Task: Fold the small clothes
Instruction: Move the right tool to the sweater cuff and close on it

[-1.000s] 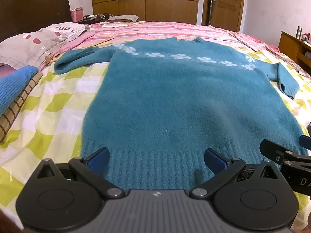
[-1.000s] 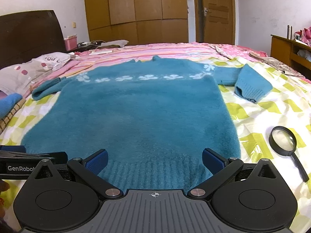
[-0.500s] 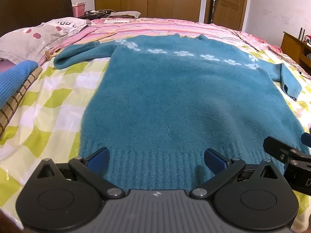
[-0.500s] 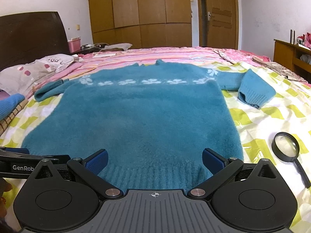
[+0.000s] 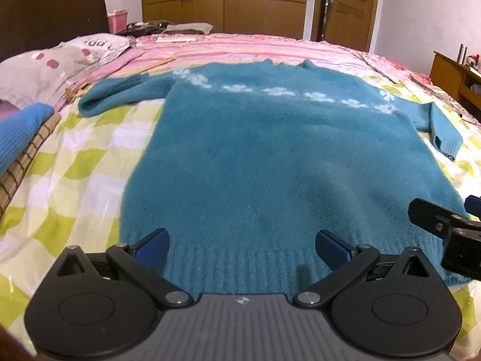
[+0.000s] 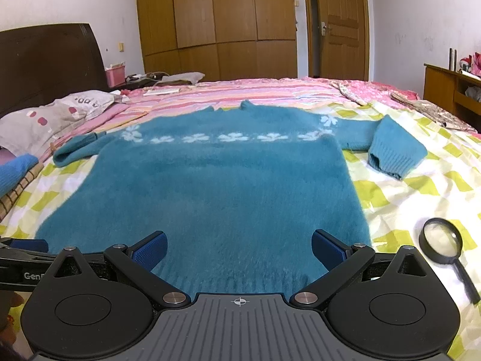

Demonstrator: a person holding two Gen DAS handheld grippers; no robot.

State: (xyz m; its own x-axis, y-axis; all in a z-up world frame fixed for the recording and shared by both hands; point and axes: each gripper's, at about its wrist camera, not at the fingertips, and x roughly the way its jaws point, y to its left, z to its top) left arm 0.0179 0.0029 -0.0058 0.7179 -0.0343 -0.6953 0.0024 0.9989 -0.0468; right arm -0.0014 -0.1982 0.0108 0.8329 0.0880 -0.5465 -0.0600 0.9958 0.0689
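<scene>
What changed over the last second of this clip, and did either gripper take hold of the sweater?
Both grippers dropped lower and tilted up at the hem; more of the far wall shows. Neither gripped: the left gripper and right gripper stay open over the teal sweater. The sweater stays flat, and the magnifying glass is unmoved.

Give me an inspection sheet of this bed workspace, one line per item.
Surface: bed sheet, yellow-green and white checks.
Job's things: teal sweater spread flat, hem nearest, both sleeves out sideways.
Clutter: magnifying glass right of the hem; folded blue cloth at the left edge; pillow.
Grippers: left gripper and right gripper both open at the hem, holding nothing.
Cables: nothing seen clearly.
Surroundings: wooden wardrobe, door, dark headboard, side cabinet.
</scene>
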